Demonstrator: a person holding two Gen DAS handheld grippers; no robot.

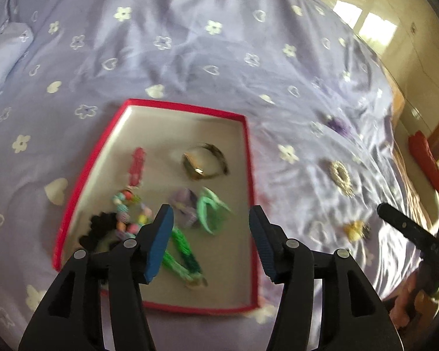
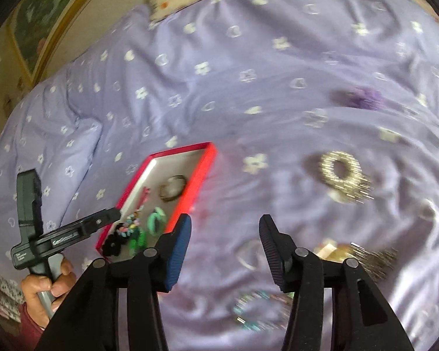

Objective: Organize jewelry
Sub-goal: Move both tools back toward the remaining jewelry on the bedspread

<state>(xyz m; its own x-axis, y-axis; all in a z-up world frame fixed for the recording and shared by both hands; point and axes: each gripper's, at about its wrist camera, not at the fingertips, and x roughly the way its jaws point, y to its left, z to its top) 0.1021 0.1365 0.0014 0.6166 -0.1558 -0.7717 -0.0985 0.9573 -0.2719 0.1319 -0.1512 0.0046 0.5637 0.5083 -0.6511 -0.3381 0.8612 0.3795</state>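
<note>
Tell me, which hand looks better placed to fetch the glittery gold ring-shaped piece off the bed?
Probably the right. Its open tongs point at the purple bedspread near the glittery gold ring-shaped piece, while the left open tongs hang over the red-rimmed tray.

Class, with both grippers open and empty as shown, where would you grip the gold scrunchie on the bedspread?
Grip the gold scrunchie across one side of its ring, one of the right gripper fingers in the centre hole, coming from above: it lies flat on the bedspread.
</note>
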